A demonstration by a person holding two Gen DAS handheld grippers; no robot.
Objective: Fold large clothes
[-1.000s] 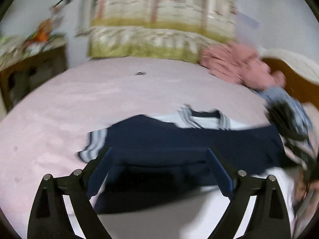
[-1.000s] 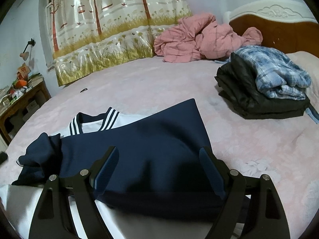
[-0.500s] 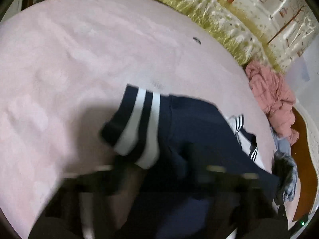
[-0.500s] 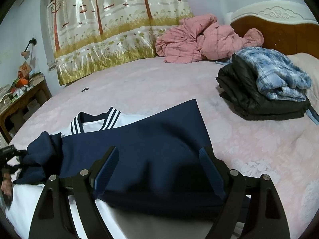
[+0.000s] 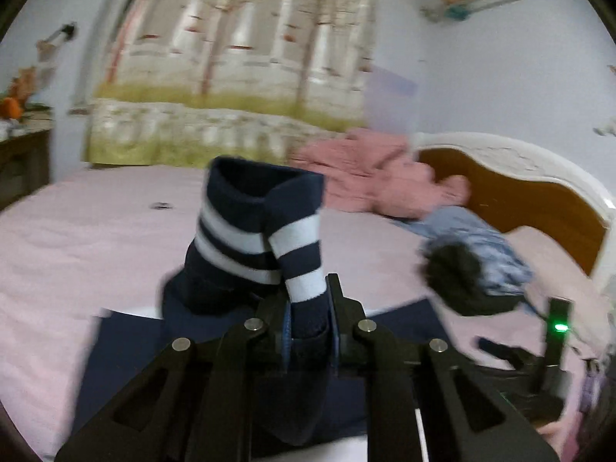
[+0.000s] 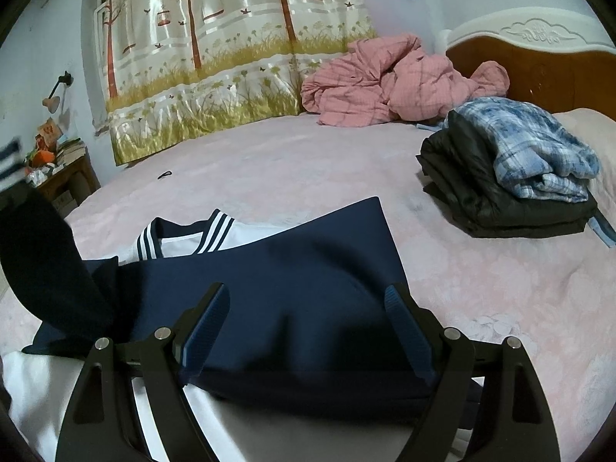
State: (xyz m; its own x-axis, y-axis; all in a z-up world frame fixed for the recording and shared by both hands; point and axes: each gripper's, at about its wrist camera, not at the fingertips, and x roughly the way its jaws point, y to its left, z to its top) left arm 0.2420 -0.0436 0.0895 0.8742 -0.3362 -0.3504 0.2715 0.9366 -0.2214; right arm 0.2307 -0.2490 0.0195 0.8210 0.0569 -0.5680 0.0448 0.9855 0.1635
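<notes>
So since a second ago the left gripper (image 5: pixel 310 308) went from hanging open over the navy-and-white sweatshirt (image 6: pixel 269 288) to having its jaws just closed on the sleeve cuff (image 5: pixel 265 231), and the cuff is now lifted clear of the bed. The right gripper (image 6: pixel 304 331) hasn't budged.

The sweatshirt is dark navy with a white panel and a striped navy-and-white collar, partly folded, lying flat on the pink bedspread (image 6: pixel 500 288). The cuff is navy with two white bands and sticks up straight out of the pinched left jaws, with the sleeve draping down below them.

The right jaws stand wide apart with nothing pressed between them. The folded navy body sits right under and between them, its far edge just past the tips. In the right wrist view the raised sleeve hangs off to the left of those jaws.

Farther out, to the right, there's a stack of a black jacket (image 6: pixel 500 208) with a blue plaid shirt (image 6: pixel 539 146) on top. Beyond that is a crumpled pink blanket (image 6: pixel 385 88), then the tree-print curtain (image 6: pixel 215 57).
</notes>
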